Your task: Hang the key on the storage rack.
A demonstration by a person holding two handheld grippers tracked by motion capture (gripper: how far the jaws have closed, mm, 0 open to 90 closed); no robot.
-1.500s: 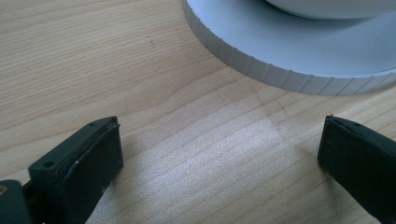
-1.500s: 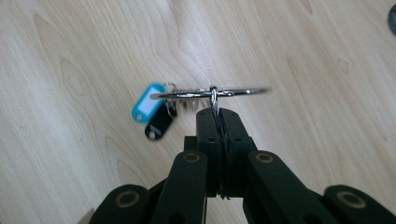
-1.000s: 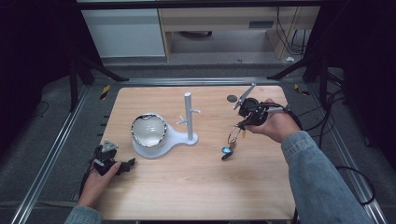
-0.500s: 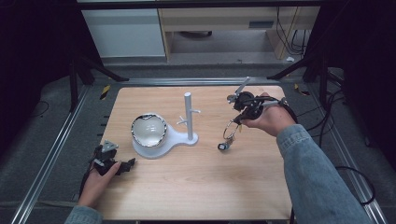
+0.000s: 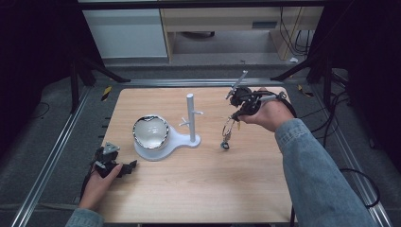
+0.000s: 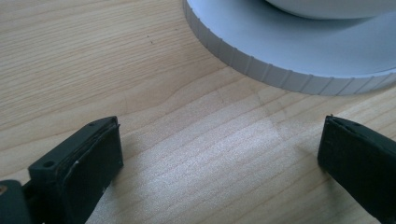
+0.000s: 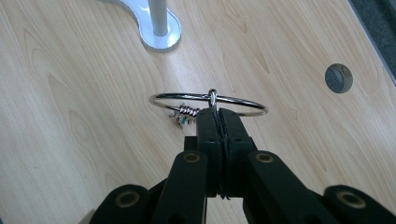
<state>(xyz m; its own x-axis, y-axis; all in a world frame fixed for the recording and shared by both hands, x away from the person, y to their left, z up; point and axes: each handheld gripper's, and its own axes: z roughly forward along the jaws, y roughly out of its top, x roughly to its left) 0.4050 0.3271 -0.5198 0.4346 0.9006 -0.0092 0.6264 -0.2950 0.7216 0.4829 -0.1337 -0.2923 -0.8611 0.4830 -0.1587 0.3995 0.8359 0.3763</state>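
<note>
A white stand [image 5: 179, 141] sits mid-table, with an upright post [image 5: 191, 118] bearing short pegs and a shiny bowl [image 5: 150, 131] on its base. To the right of the post, my right gripper [image 5: 235, 115] is shut on a thin metal ring [image 5: 228, 127], from which small charms [image 5: 225, 145] dangle just above the wood. In the right gripper view the ring [image 7: 233, 98] lies level in front of the closed jaws [image 7: 218, 114], with the post's foot [image 7: 160, 35] beyond. My left gripper [image 5: 124, 168] rests open on the table near the front left. Its jaws [image 6: 219, 149] face the stand's ribbed base [image 6: 289, 51].
The wooden table [image 5: 189, 189] has a round grey grommet [image 7: 338, 78] near its far right. Metal rails run along the table's left and right sides, and dark stand legs and cables lie on the floor beyond the far edge.
My right gripper has carried the dangling ring leftward and a little farther back, closer to the post. The left gripper has stayed put.
</note>
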